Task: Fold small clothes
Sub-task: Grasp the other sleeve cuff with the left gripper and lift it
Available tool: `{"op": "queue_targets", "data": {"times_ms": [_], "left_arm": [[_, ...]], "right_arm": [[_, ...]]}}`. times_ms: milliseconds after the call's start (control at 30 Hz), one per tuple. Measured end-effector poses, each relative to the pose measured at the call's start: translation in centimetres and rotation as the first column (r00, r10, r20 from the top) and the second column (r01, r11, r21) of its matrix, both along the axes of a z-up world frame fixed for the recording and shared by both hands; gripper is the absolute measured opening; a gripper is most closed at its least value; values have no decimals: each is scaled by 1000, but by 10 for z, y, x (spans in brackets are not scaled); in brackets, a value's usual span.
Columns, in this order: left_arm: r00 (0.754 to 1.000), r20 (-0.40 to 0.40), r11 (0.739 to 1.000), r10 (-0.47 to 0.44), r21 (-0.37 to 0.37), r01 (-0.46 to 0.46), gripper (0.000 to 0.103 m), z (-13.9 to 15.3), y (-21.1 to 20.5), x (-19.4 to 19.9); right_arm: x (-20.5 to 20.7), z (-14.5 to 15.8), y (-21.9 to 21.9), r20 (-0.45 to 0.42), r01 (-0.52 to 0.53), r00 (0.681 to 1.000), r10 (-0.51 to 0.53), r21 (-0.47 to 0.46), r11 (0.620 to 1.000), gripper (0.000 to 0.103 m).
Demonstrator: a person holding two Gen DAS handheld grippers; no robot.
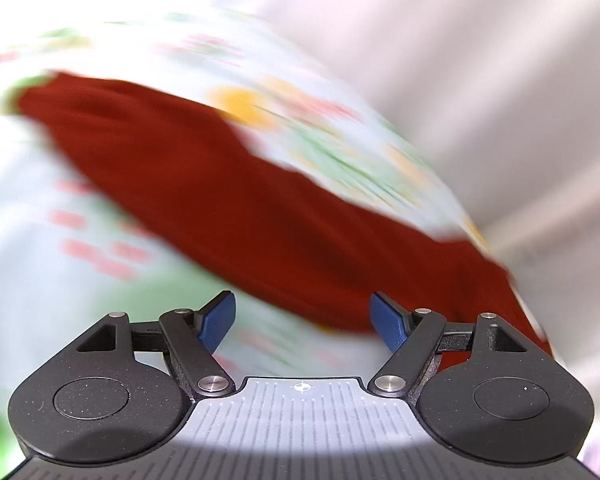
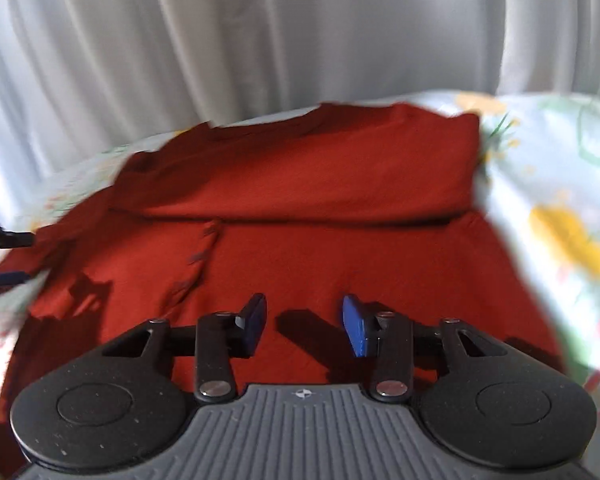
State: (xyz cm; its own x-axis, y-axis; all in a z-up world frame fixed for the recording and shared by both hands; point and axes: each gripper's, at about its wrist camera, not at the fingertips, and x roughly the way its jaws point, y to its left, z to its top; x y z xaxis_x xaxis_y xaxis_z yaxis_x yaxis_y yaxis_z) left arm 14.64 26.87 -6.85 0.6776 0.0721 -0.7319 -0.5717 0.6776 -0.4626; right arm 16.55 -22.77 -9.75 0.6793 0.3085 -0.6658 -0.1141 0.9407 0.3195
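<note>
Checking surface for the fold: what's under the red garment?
The red garment lies on a floral-print sheet, visible around its edges. Whatever is beneath the sheet is covered.

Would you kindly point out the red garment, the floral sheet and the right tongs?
red garment (image 2: 300, 176): right wrist view, folded-over upper layer.
floral sheet (image 2: 572, 240): right wrist view, yellow flower print.
right tongs (image 2: 304, 326): right wrist view, gap between blue pads.
</note>
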Motion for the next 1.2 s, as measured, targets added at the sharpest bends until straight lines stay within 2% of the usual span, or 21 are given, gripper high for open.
{"op": "queue_targets", "data": {"times_ms": [67, 100, 133, 200, 267, 333, 367, 433, 467, 500, 533, 633, 667, 733, 833, 933, 1000, 1067, 1133, 1200], "left_arm": [[991, -18, 990, 135, -24, -136, 77, -5, 34, -12], [982, -16, 981, 189, -43, -190, 74, -8, 49, -16], [972, -5, 970, 234, -68, -233, 67, -10, 62, -19], [951, 23, 946, 307, -122, -302, 64, -14, 81, -25], [928, 41, 920, 370, -156, -360, 60, -16, 94, -28], [913, 85, 905, 399, -196, -377, 58, -21, 108, -31], [908, 94, 899, 409, -214, -383, 54, -24, 114, -30], [889, 107, 876, 445, -259, -408, 33, -31, 128, -35], [880, 107, 862, 463, -284, -419, 29, -34, 135, -36], [873, 101, 851, 476, -302, -429, 15, -37, 139, -37], [869, 90, 841, 486, -318, -437, 9, -41, 143, -39], [860, 117, 822, 496, -383, -422, 8, -49, 150, -50], [862, 123, 828, 491, -374, -418, 8, -48, 149, -51], [879, 162, 869, 448, -310, -386, 8, -36, 142, -48], [912, 236, 936, 335, -193, -294, 8, -2, 120, -36], [935, 321, 988, 151, -76, -134, 8, 41, 78, -14], [929, 371, 1000, -20, 22, 12, 8, 70, 34, 2], [896, 392, 977, -207, 132, 168, 8, 93, -19, 19], [846, 371, 917, -384, 262, 301, 9, 106, -77, 34], [808, 317, 853, -497, 348, 389, 9, 102, -131, 49]], "right_arm": [[-14, -1, 2, -24, 12, 1000, -10, 98, 995, 42], [-17, -1, 1, -34, 23, 999, -19, 140, 990, 42], [-19, 0, 1, -39, 32, 999, -26, 168, 985, 42], [-17, 1, 4, -36, 33, 999, -27, 186, 982, 42], [-12, 4, 8, -38, 30, 999, -25, 162, 986, 42], [-11, 7, 8, -42, 31, 999, -24, 159, 987, 42], [-10, 7, 9, -45, 29, 999, -22, 164, 986, 42], [-9, 6, 10, -47, 28, 999, -20, 178, 984, 42], [-9, 6, 10, -46, 29, 999, -21, 180, 983, 42], [-10, 6, 10, -42, 33, 999, -26, 179, 983, 42], [-12, 7, 9, -34, 39, 999, -33, 177, 983, 42], [-17, 12, 9, -3, 58, 998, -58, 134, 989, 43], [-17, 13, 9, 5, 58, 998, -59, 128, 990, 45], [-19, 15, 5, 6, 68, 998, -70, 137, 988, 48], [-19, 17, -2, -6, 101, 995, -101, 169, 980, 48], [-22, 20, -6, 4, 119, 993, -121, 172, 978, 48], [-25, 22, -8, 17, 127, 991, -131, 169, 977, 48], [-26, 24, -10, 22, 137, 989, -143, 176, 975, 47], [-26, 26, -11, 31, 136, 989, -144, 180, 974, 46], [-26, 27, -12, 37, 137, 989, -146, 183, 973, 45]]}}
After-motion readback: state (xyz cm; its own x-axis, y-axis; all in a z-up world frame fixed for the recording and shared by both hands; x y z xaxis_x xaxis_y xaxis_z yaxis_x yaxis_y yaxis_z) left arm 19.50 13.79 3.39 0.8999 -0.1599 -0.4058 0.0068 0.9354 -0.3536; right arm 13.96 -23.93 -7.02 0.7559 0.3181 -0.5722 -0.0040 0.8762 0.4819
